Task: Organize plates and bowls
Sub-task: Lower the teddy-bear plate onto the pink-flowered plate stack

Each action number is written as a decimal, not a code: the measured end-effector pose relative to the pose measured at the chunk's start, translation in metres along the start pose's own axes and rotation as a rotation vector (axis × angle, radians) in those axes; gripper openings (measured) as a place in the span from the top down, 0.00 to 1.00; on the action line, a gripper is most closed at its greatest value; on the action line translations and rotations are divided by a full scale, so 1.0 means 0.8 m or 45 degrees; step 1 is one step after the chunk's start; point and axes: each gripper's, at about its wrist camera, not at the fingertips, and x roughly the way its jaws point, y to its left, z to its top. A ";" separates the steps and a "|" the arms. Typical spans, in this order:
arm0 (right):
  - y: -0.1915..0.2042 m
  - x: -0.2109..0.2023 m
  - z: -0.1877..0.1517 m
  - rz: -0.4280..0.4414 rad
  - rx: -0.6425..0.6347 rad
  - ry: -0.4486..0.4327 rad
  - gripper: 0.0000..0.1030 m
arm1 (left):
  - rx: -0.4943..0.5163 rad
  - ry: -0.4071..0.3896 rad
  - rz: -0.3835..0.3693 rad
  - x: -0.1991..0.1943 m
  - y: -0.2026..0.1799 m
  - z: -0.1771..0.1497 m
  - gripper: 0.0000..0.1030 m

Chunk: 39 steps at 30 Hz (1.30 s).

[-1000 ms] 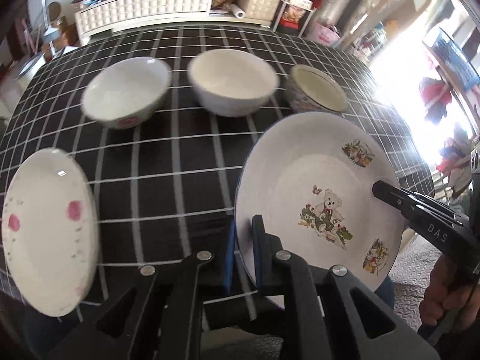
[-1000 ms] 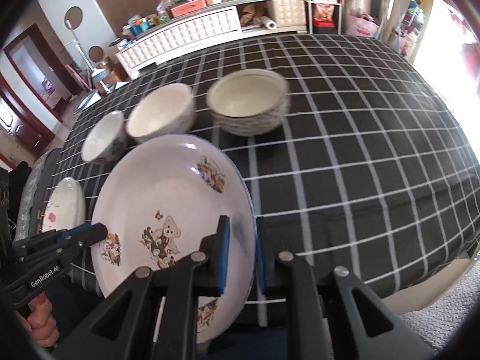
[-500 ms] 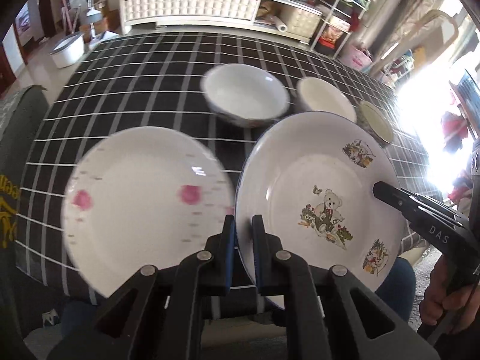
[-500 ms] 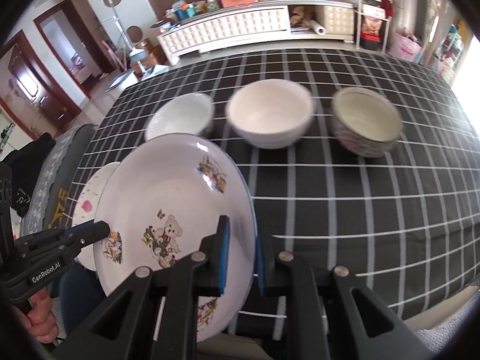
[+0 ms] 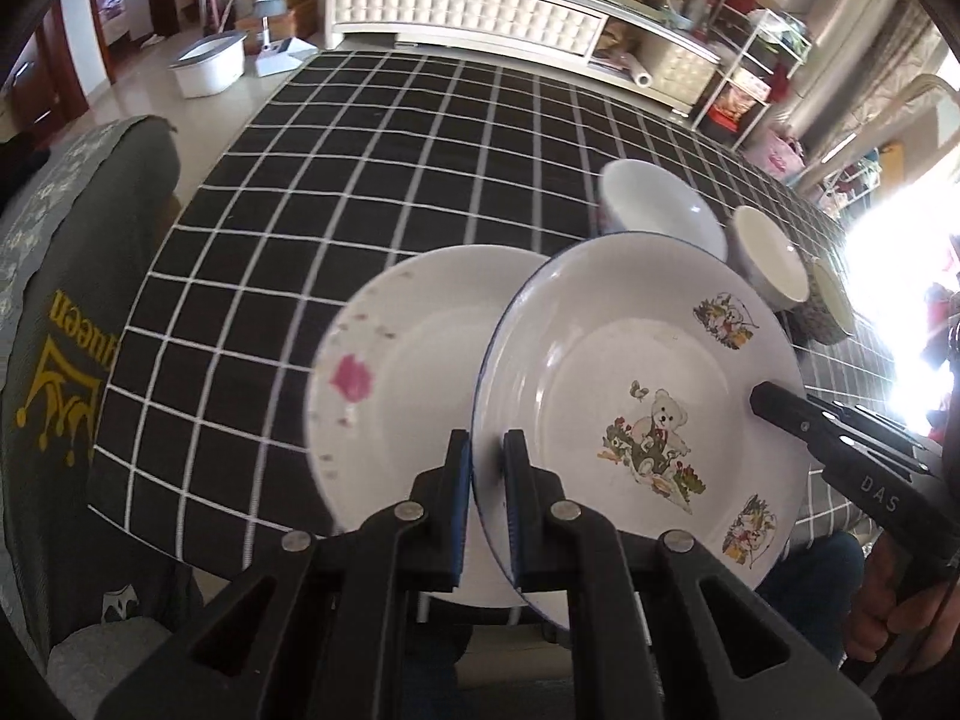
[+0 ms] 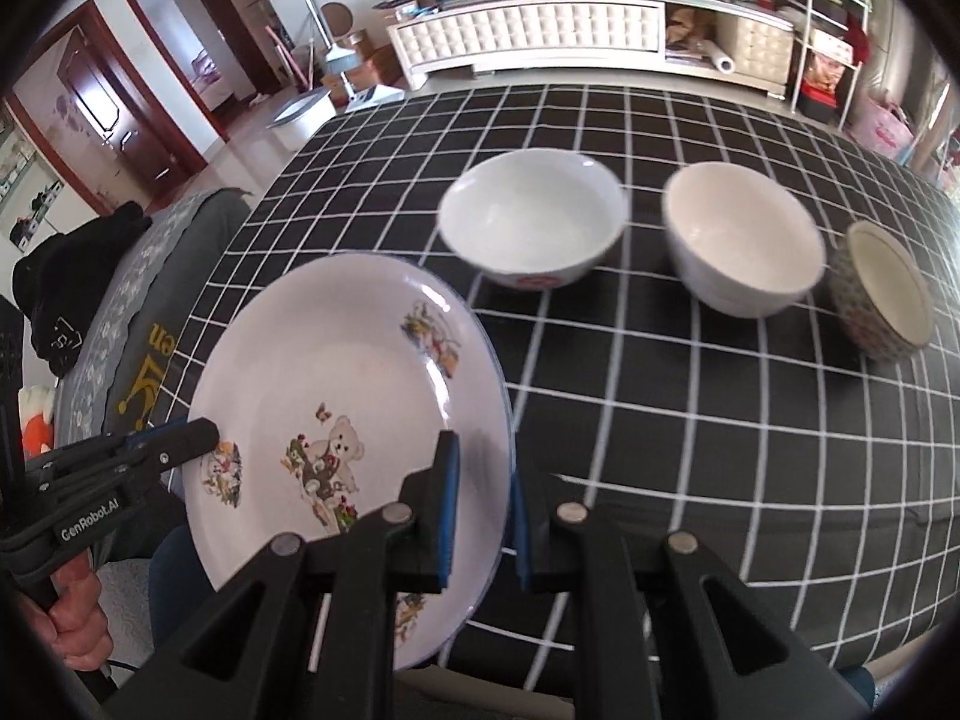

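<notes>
Both of my grippers clamp the bear plate [image 5: 636, 414] by opposite rim edges: the left gripper [image 5: 483, 492] is closed narrow on the near-left rim, the right gripper [image 6: 483, 501] closed on the opposite rim.

Change over the last second: the bear plate has been carried sideways across the worktop [image 5: 384, 180]. A second ago the pink plate [image 5: 390, 372] lay well apart at the far left of the left wrist view. It now lies just beside the bear plate, partly hidden under its left edge. The three bowls have shifted toward the right edge of that view.

Meaning for the task: I judge this as the transport step of stacking plate on plate. The bear plate is nearly over the pink plate but not yet centred or lowered. It is held clear of the cloth, tilted slightly.

Bowl positions, right wrist view: white bowl [image 6: 534, 222], cream bowl [image 6: 741, 237] and patterned bowl [image 6: 882, 291] stand in a row behind the plates, apart from one another and untouched.

Hand pose: both grippers point steeply down and forward, facing each other across the plate. A hand [image 6: 75, 624] grips the left handle at the lower left.

Next move, as judged: finish the sideways travel, level the plate, lower, then release both grips.
</notes>
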 end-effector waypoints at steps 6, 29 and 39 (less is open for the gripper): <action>0.020 0.018 0.005 0.011 -0.019 0.034 0.81 | -0.032 0.000 0.028 0.000 0.026 -0.001 0.91; 0.058 0.058 0.012 -0.024 -0.109 0.103 0.81 | -0.103 0.014 0.087 0.013 0.071 0.003 0.91; 0.053 0.063 0.011 -0.001 -0.085 0.114 0.81 | -0.134 0.033 0.080 0.024 0.079 0.002 0.91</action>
